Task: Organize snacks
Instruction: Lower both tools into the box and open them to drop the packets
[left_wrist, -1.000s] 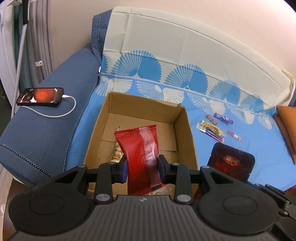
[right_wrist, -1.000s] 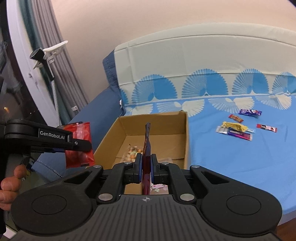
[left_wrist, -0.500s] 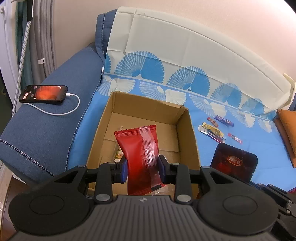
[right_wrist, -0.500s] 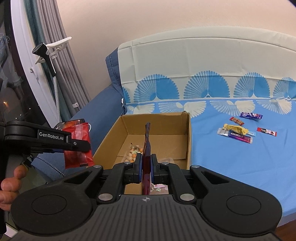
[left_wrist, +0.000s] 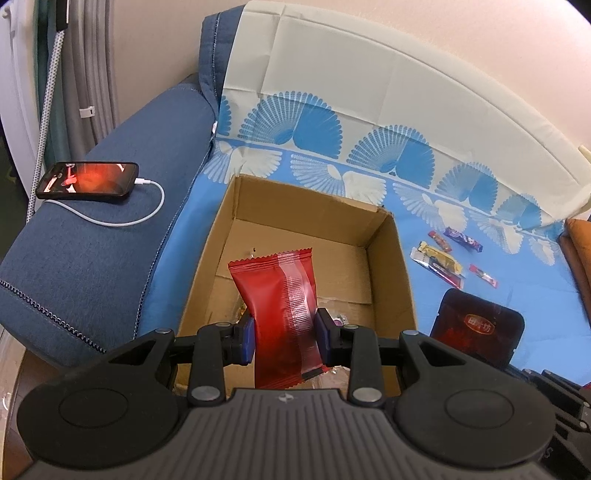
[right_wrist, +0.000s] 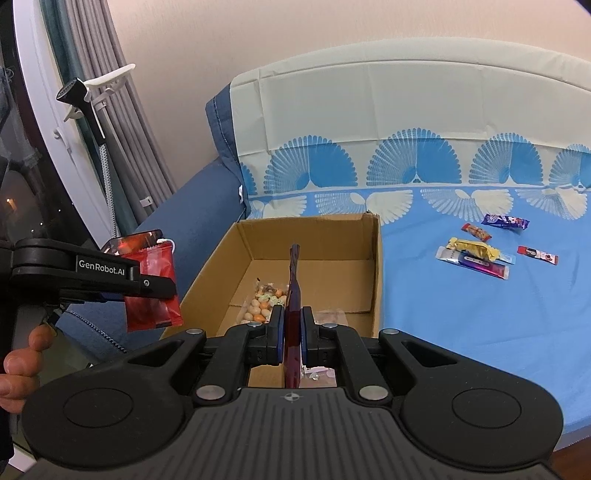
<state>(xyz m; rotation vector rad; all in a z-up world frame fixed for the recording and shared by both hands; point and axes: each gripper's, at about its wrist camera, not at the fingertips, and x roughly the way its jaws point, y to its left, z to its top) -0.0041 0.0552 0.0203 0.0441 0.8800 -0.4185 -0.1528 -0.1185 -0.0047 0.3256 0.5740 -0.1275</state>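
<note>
Left wrist view: cardboard box (left_wrist: 391, 266) is sitting open just past the fingers, holding a clear bag of candies (right_wrist: 264, 304). Left gripper (left_wrist: 284, 338) is clamping a glossy red snack pouch (left_wrist: 280, 295) over it. Right gripper (right_wrist: 292, 336) is pinching a flat dark packet (right_wrist: 293, 291) edge-on. Loose snack bars (right_wrist: 476, 254) are lying right of the fingers on blue cloth (right_wrist: 461, 314).

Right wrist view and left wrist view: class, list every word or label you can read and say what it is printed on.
"GenRobot.AI": white letters on the side of the left gripper.
Dark packet: an orange oval logo, characters too blurred to read.
Loose snack bars on the blue cover: print too small to read.
</note>
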